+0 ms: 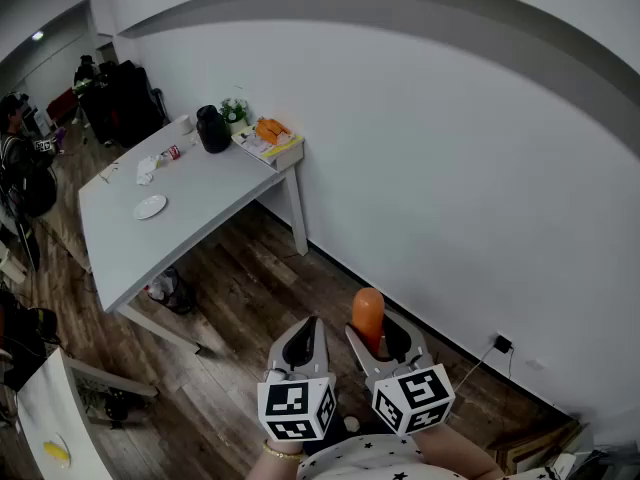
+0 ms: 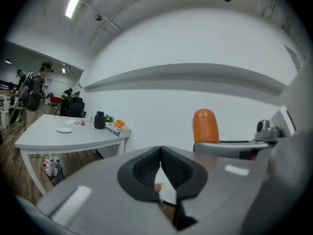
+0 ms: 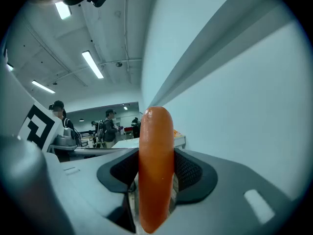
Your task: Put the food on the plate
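The sausage [image 1: 367, 313] stood upright in the right gripper [image 1: 378, 338] in the head view, well apart from the white plate [image 1: 150, 206] on the far desk [image 1: 215, 193]. It was probably held that way for carrying over there. The left gripper [image 1: 305, 333] hung just beside it. In the left gripper view, its fingers [image 2: 142, 169] met at the tips with nothing between them. In the right gripper view, the fingers [image 3: 193, 173] stood fairly wide, clamped on the sausage's sides.
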